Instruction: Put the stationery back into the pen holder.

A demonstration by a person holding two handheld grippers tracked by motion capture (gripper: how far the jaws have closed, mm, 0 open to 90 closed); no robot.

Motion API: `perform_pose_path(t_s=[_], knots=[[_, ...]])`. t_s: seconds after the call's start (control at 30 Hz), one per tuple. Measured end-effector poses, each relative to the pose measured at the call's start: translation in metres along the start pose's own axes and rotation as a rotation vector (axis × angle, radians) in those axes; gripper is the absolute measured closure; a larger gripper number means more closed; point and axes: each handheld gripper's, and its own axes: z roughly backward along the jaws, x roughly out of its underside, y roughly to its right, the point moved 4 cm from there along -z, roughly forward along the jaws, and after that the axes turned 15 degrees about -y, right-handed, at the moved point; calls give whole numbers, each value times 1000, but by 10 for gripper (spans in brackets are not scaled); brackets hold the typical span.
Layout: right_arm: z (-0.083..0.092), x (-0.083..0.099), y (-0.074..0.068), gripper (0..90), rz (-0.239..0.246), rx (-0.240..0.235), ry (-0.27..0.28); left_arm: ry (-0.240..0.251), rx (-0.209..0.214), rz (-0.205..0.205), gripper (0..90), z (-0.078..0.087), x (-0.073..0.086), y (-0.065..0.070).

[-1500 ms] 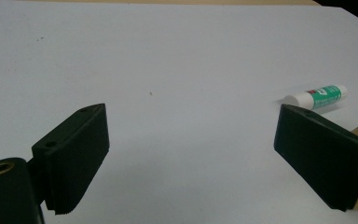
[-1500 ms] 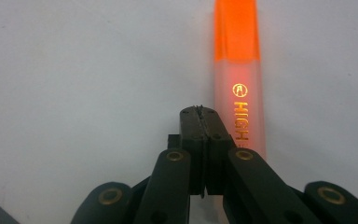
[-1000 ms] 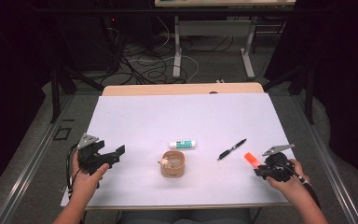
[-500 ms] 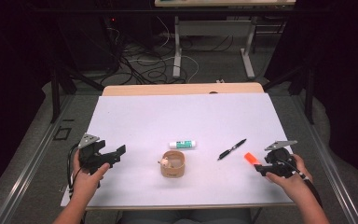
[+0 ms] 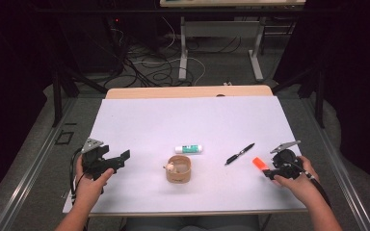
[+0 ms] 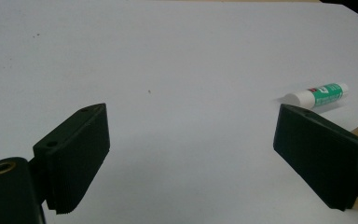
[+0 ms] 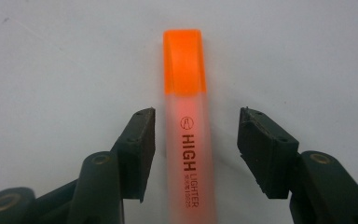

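White table [image 5: 183,120] amid dark cabled floor; left gripper [image 5: 113,160] agape, right gripper [image 5: 269,172] unclenched astride highlighter [image 5: 259,164].

High view: I looked forward and down from above my side onto the whole table [image 5: 192,115].
Left gripper view: sat low, facing across the table toward the glue stick [image 6: 319,93].
Right gripper view: close above the orange highlighter [image 7: 186,126].
Shared: glue stick [image 5: 189,149], highlighter [image 5: 258,164].
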Motion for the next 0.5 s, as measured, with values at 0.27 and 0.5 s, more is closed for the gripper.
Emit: perform_pose_path(t_s=[0.27,0.5], knots=[[-6,5,2,559,19,-16,-43,-2,-5,-4,108,2,1,0],[-7,6,1,623,25,-44,-52,-4,-5,-5,108,2,1,0]])
